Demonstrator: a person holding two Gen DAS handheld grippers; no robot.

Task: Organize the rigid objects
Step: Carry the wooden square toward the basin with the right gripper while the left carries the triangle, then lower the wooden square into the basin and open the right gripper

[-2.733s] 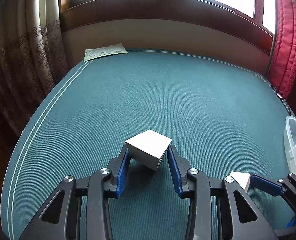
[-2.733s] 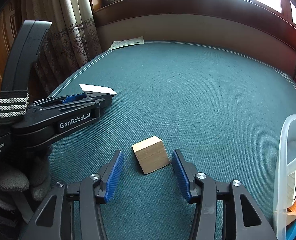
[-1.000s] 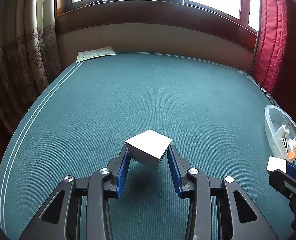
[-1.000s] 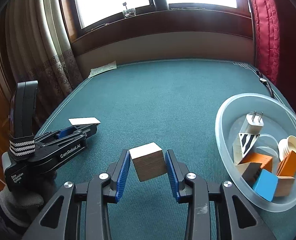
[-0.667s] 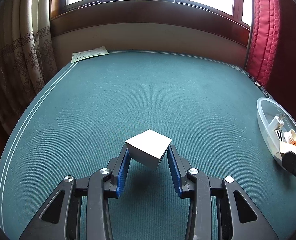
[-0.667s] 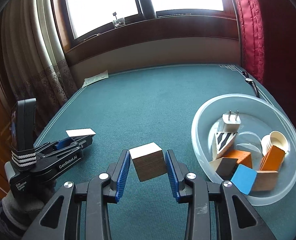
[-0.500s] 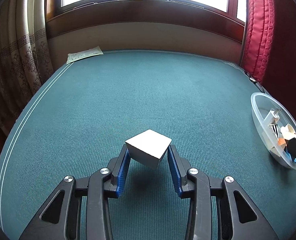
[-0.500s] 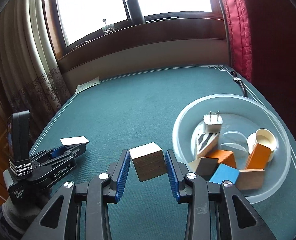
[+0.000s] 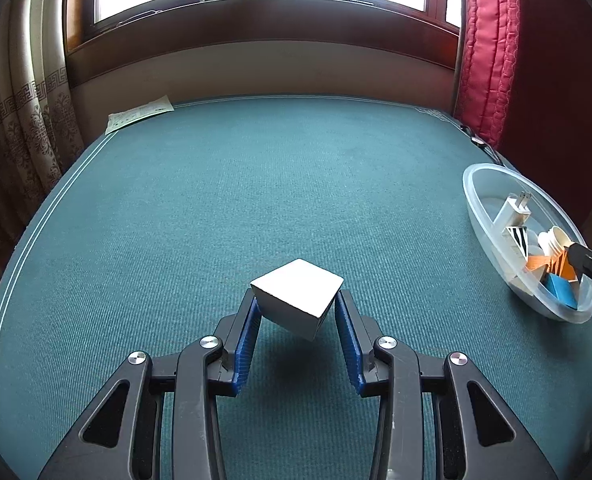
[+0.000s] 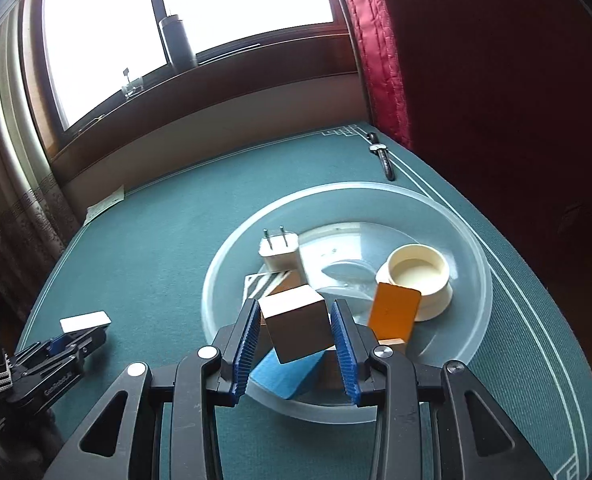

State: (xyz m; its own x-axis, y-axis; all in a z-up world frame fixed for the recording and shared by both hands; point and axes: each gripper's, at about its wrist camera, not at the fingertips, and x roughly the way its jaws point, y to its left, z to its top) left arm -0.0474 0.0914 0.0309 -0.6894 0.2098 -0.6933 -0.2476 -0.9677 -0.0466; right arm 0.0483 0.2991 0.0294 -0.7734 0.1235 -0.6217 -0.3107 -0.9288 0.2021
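My left gripper (image 9: 298,312) is shut on a white-topped block (image 9: 298,300) and holds it above the green table. My right gripper (image 10: 296,328) is shut on a wooden block (image 10: 298,326) and holds it over the near part of a clear plastic bowl (image 10: 472,240). The bowl holds a white plug (image 10: 278,250), a striped wedge (image 10: 262,284), an orange block (image 10: 392,314), a blue block (image 10: 280,376) and a cream cap (image 10: 418,272). In the left wrist view the bowl (image 9: 480,200) sits at the right edge. The left gripper also shows in the right wrist view (image 10: 84,324) at lower left.
A sheet of paper (image 9: 140,114) lies at the table's far left corner. A wristwatch (image 10: 382,156) lies near the far right edge. Patterned curtains hang at the left, a red curtain (image 9: 484,48) at the right. A dark bottle (image 10: 176,40) stands on the windowsill.
My right gripper has closed on the wooden block, lifted it and carried it right, over the bowl. My left gripper keeps holding its white-topped block and has swung slightly to the right.
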